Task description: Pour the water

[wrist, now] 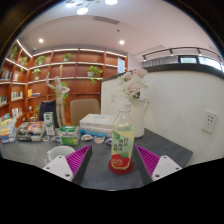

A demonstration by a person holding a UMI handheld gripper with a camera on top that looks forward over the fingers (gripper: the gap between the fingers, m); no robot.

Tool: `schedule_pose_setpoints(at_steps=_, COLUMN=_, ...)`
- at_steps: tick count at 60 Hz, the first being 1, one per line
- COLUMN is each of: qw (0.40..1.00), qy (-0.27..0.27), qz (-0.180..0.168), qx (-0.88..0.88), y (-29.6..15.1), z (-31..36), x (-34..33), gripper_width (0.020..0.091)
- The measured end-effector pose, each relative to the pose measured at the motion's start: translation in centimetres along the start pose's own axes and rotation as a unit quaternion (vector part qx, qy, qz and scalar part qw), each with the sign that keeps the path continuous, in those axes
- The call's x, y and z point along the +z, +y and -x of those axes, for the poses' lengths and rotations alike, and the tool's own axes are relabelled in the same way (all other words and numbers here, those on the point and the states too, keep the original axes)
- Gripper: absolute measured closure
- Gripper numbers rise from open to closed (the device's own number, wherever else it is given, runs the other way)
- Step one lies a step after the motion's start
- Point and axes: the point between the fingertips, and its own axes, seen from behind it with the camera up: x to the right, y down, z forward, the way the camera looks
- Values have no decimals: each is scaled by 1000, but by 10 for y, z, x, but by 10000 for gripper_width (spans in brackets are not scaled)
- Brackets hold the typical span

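Standing between jaws: bottle (122, 141), red cap down on the worktop (165, 152), gaps either side.
Jaws: gripper (111, 163) spread, released.
Ahead: white box (98, 123), green tub (68, 134).
Left: clear cup (59, 153).
Behind: shelves (70, 72).

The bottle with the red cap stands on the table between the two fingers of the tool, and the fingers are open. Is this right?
Not quite. The bottle has a green cap, not a red one; the red is at its base. The rest holds: in the gripper view it stands on the table between the fingers of the open tool, with a gap at each side.
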Motion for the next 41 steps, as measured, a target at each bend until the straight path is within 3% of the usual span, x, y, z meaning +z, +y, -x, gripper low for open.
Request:
schedule_pose_setpoints(at_steps=11, qw=994, qy=-111, qz=6, qx=-7, y=-3, z=54, x=-56, gripper_width=252)
schedule_pose_setpoints(at_steps=18, qw=990, qy=-144, qz=-7, qx=12, y=-13, z=75, x=-84, gripper_width=259)
schedule_pose_setpoints(at_steps=31, qw=989, qy=-148, qz=-27, qx=-8, y=-26, z=85, x=-105, gripper_width=257)
schedule_pose_setpoints(at_steps=41, qw=990, qy=-139, qz=-22, qx=-28, y=-23, z=84, x=-104, gripper_width=259)
